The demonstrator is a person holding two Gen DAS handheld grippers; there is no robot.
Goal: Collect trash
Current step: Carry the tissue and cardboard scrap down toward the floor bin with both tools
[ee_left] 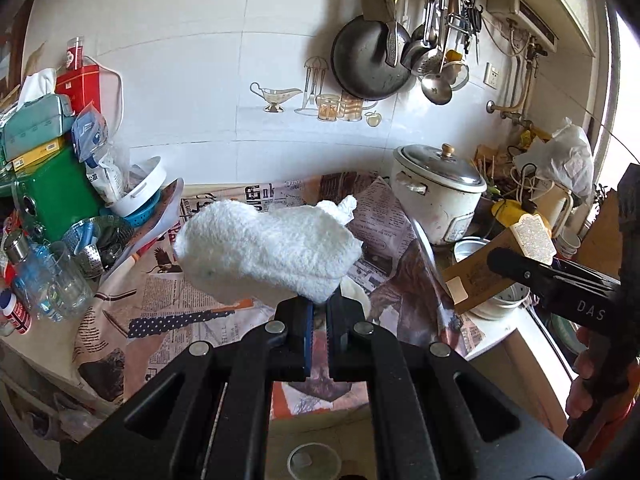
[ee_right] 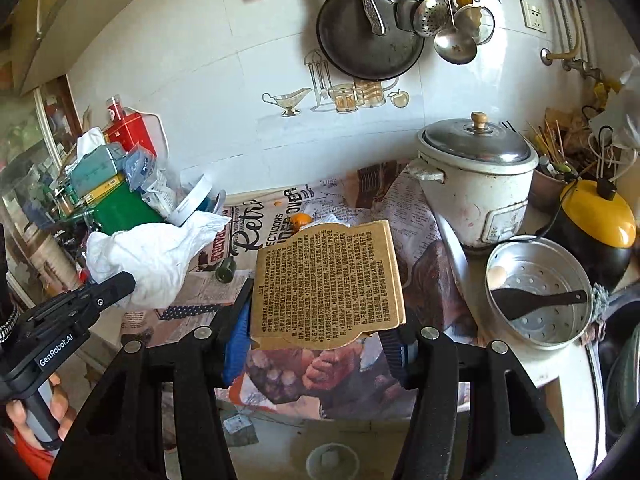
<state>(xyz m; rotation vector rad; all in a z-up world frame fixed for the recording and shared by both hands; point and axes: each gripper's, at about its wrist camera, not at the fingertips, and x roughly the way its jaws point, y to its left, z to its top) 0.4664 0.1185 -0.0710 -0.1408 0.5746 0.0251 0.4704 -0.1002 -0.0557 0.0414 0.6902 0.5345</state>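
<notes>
The left gripper has its fingers fully closed, pinching the lower edge of a crumpled white paper towel, held clear above the newspaper-covered surface. The right gripper has its fingers part open, clamped on both side edges of a flat brown printed cardboard piece, also held above the surface. A white rice cooker stands right of the cardboard, near a perforated steamer pot.
</notes>
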